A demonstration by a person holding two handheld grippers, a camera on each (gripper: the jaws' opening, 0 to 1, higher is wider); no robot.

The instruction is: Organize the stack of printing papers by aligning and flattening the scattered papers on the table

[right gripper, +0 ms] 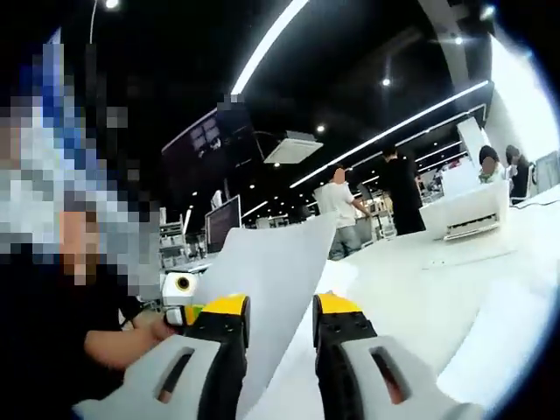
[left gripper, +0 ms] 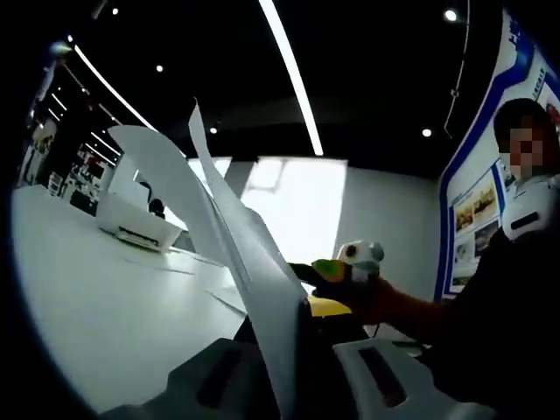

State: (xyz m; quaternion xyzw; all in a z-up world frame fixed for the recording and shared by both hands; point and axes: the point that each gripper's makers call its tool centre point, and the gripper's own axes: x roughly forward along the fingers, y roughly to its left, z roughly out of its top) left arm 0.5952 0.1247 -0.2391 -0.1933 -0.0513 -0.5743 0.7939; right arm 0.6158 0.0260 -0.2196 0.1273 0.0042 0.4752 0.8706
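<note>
Left gripper [left gripper: 293,350] raised off the table [left gripper: 105,297] and tilted up, jaws pinching sheets of paper [left gripper: 236,254] that stand on edge between them and fan upward; in the same view, the right gripper [left gripper: 337,289] held in a hand [left gripper: 376,297] just beyond the paper, plus a printer [left gripper: 136,223] far back on the table. Right gripper [right gripper: 280,319] also angled upward, yellow-tipped jaws spread either side of the paper [right gripper: 271,280] without visibly closing on it. From the right gripper view alone: the left gripper [right gripper: 188,302] beside the paper's left edge, people [right gripper: 367,201] standing behind, another printer [right gripper: 468,210] at right.
</note>
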